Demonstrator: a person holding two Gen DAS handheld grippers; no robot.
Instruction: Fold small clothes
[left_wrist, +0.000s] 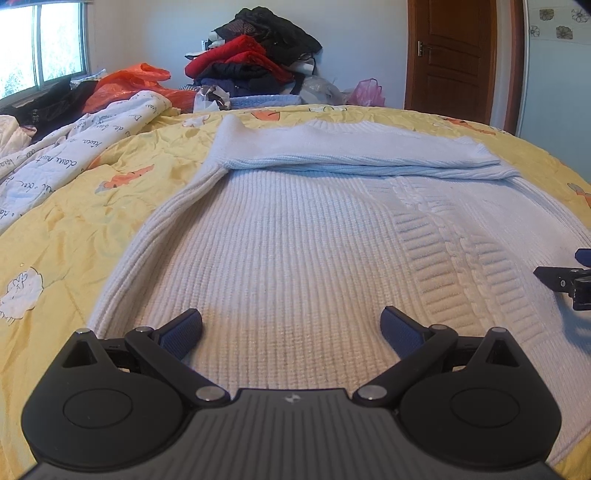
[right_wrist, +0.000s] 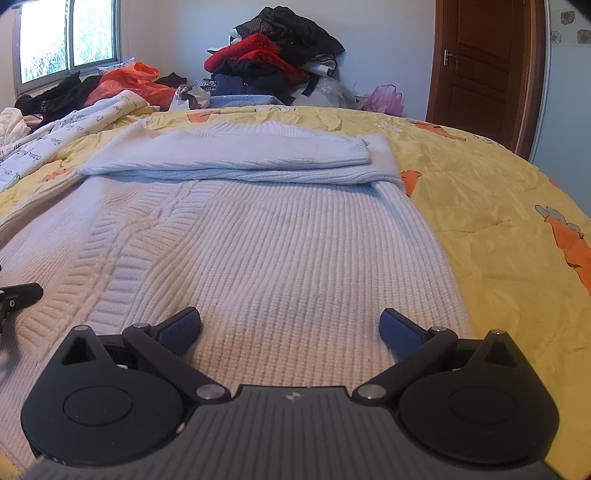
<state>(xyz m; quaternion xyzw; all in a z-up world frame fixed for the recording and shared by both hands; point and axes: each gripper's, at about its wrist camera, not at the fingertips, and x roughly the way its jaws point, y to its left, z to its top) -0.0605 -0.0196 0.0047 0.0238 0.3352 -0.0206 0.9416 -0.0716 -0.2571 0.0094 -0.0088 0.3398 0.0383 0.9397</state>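
Left gripper (left_wrist: 291, 325) and right gripper (right_wrist: 290, 325) gape wide, empty, over the white sweater (left_wrist: 295, 236)

One white knitted sweater (left_wrist: 295, 240) lies on one bed (left_wrist: 92, 206), with two sleeves (left_wrist: 351, 162) folded across its far part. Two grippers are over its near edge, the left gripper (left_wrist: 291, 325) and the right gripper (right_wrist: 290, 325). One heap of clothes (left_wrist: 255, 51) sits beyond the bed's far edge

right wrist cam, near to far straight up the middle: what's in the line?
right gripper, jaws open → white knit sweater body → its folded-over sleeves → yellow bedspread → clothes pile against the wall.
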